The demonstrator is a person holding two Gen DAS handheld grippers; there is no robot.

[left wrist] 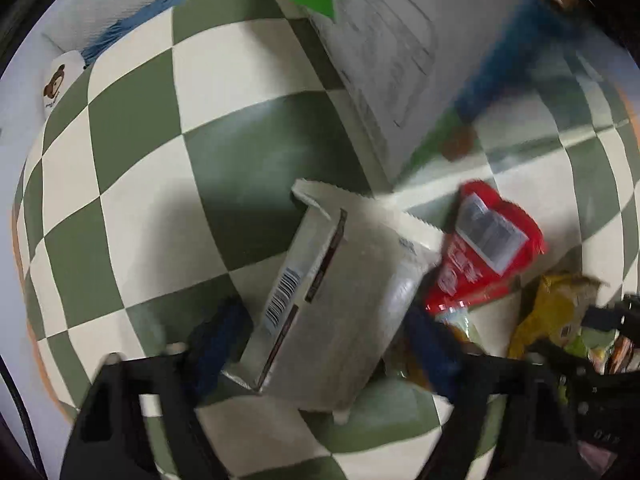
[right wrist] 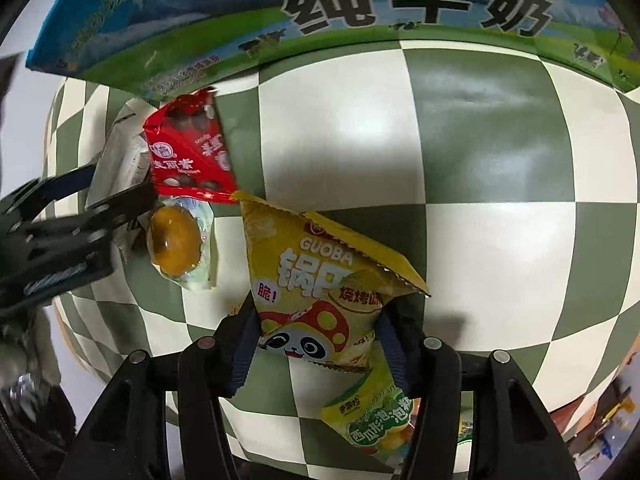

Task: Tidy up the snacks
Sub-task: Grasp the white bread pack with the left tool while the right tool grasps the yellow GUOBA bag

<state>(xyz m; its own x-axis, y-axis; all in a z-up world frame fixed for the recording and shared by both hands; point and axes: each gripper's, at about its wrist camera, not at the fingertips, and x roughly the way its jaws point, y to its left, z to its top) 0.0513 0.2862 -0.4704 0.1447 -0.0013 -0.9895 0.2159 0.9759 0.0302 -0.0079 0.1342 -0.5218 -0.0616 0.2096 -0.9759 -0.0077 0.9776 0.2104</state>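
A silver-white snack packet [left wrist: 332, 300] with a barcode lies between the blue pads of my left gripper [left wrist: 324, 344], which press on its two sides. The picture there is blurred. From the right wrist view the same packet [right wrist: 120, 148] sits in the left gripper [right wrist: 116, 188] at the far left. My right gripper [right wrist: 318, 344] is shut on a yellow Guoba packet [right wrist: 320, 272] with a panda on it, pinching its lower part. A red packet [right wrist: 188, 152] and a clear-wrapped yellow egg-shaped snack [right wrist: 176, 240] lie between the two grippers.
Everything rests on a green-and-white checked mat [right wrist: 480, 160]. A large blue-and-green milk carton box [right wrist: 320, 8] stands along the far edge, also seen as box [left wrist: 380, 60]. A yellow-green candy packet [right wrist: 372, 420] lies under the right gripper. More packets crowd the lower right corner.
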